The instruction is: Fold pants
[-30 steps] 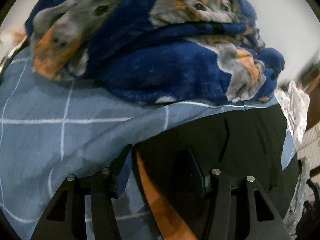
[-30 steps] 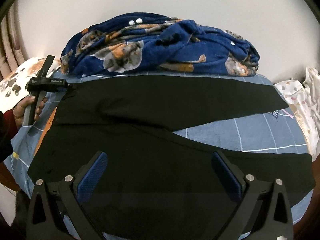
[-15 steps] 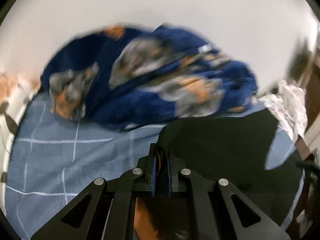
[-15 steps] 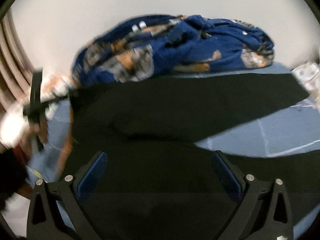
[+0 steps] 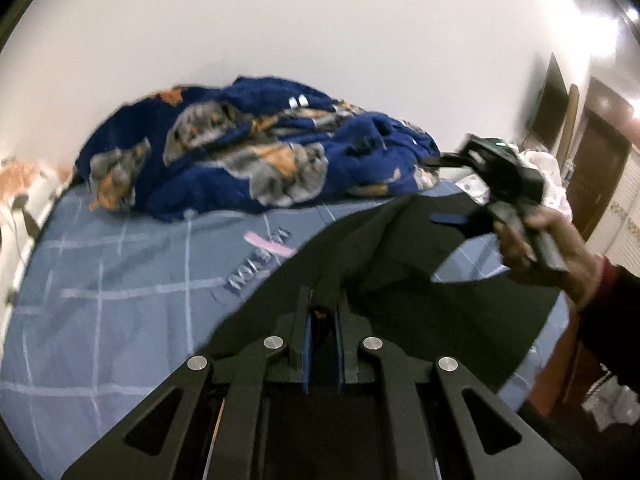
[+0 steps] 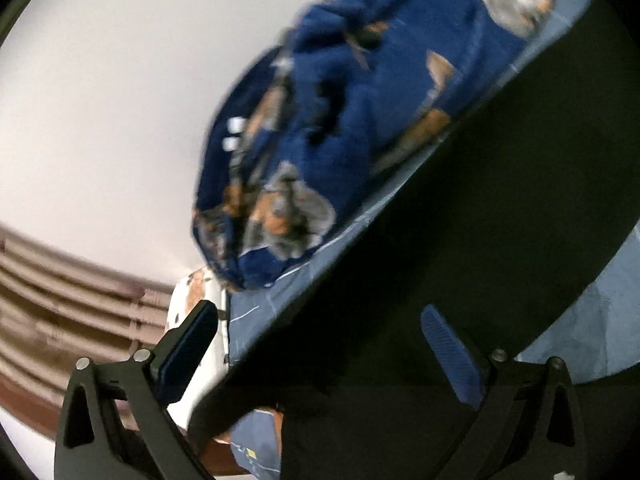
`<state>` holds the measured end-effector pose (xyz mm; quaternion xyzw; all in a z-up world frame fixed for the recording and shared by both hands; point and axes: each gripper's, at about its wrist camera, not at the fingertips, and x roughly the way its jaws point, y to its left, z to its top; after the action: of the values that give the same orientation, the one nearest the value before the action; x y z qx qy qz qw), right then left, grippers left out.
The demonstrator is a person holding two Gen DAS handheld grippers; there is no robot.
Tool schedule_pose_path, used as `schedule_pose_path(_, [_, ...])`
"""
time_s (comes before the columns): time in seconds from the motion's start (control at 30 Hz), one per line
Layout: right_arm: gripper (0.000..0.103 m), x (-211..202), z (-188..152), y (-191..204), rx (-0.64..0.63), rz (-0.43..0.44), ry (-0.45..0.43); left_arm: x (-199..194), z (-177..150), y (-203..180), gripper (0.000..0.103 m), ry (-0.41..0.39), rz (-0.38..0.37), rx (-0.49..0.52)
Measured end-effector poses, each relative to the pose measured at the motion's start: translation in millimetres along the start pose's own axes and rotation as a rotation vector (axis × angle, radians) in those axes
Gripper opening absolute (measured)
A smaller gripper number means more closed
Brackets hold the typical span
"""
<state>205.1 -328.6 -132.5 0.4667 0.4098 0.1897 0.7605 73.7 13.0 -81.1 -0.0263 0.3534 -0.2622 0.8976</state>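
Black pants lay across the blue checked bedsheet, in front of the heaped navy fleece blanket. One edge was lifted in a taut ridge by the left gripper, its pads pinched narrow on the cloth. The right gripper hung tilted above the fabric, fingers spread wide and holding nothing. I judged this the first fold, carrying one side over the other; next the free tongs would need to catch the far end so both rise together. Pale lettering on the sheet appeared upside down and was too blurred to read
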Motion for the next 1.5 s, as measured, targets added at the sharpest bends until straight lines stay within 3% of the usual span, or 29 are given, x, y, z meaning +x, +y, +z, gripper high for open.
schedule_pose_path(0.1, [0.085,22,15,-19,0.071,-0.01,0.038,-2,-12,-5,0.01,0.025,-0.011,-0.049])
schedule_pose_path(0.13, [0.076,30,20,-24,0.09,-0.009,0.052,-3,-17,-6,0.01,0.032,-0.015,-0.066])
schedule_pose_path(0.17, [0.055,37,25,-30,0.103,-0.01,0.061,-3,-19,-6,0.01,0.038,-0.015,-0.076])
schedule_pose_path(0.2, [0.042,40,28,-35,0.107,-0.029,0.058,-3,-20,-6,0.011,0.045,-0.015,-0.083])
schedule_pose_path(0.23, [0.015,40,31,-37,0.104,-0.051,0.052,-2,-22,-5,0.011,0.053,-0.014,-0.092])
schedule_pose_path(0.27, [0.009,39,30,-39,0.095,-0.061,0.04,-3,-23,-5,0.011,0.057,-0.008,-0.097])
schedule_pose_path(0.4, [0.008,15,5,-26,-0.018,-0.052,-0.023,-10,-25,-2,0.011,0.072,0.03,-0.091])
schedule_pose_path(0.6, [0.007,-38,-77,-21,-0.115,-0.08,-0.058,-24,-46,11,0.012,0.142,0.058,-0.103])
schedule_pose_path(0.73, [0.007,-60,-135,-38,-0.07,-0.081,-0.057,-28,-69,5,0.012,0.205,0.09,-0.072])
schedule_pose_path(0.97, [0.006,-57,-196,-76,0.005,-0.136,0.017,-27,-107,4,0.014,0.281,0.113,-0.07])
schedule_pose_path(1.13, [0.006,-55,-211,-101,0.065,-0.14,0.045,-26,-122,1,0.015,0.303,0.139,-0.031])
schedule_pose_path(1.3, [0.005,-49,-217,-104,0.059,-0.152,0.062,-31,-127,6,0.029,0.336,0.189,-0.029])
schedule_pose_path(1.37, [0.005,-47,-218,-106,0.069,-0.145,0.064,-43,-127,11,0.04,0.32,0.237,-0.037])
schedule_pose_path(1.5, [0.004,-46,-219,-106,0.07,-0.139,0.058,-73,-114,13,0.042,0.231,0.319,-0.046])
